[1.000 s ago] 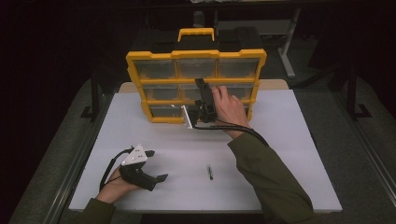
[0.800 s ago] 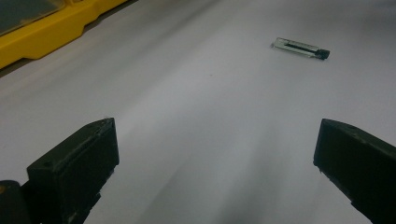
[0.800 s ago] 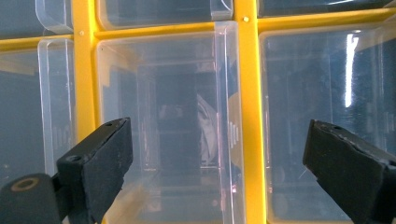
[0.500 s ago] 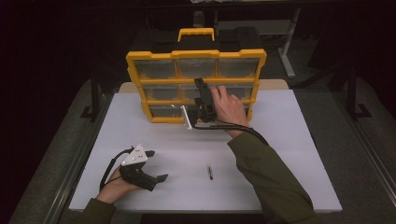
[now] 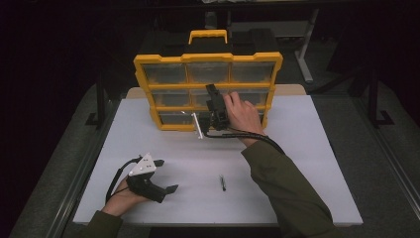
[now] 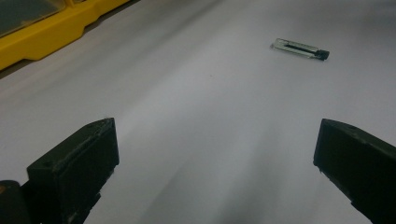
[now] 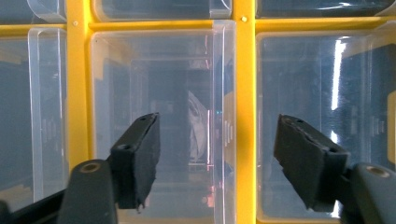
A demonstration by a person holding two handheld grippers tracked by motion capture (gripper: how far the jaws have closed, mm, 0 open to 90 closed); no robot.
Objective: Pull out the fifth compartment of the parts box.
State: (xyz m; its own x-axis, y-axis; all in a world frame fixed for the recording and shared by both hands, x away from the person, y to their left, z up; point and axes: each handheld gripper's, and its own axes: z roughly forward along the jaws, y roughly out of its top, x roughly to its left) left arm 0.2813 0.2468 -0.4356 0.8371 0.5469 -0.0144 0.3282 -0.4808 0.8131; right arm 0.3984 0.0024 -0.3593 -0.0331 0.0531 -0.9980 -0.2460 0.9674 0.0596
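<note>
Two grippers: the right gripper (image 5: 214,101) is up at the yellow drawer organizer (image 5: 208,62) at the far counter (image 5: 307,163), its fingers just narrowing around a clear drawer's (image 7: 159,121) edge without pinching it yet, likely to pull it, while the left gripper (image 5: 161,176) rests near-left, fingers spread.

The yellow organizer (image 5: 208,74) stands upright across the table's (image 5: 307,163) far edge, blocking passage there. In front of it the white top lies open, with a small vial (image 5: 223,183) near the middle.
</note>
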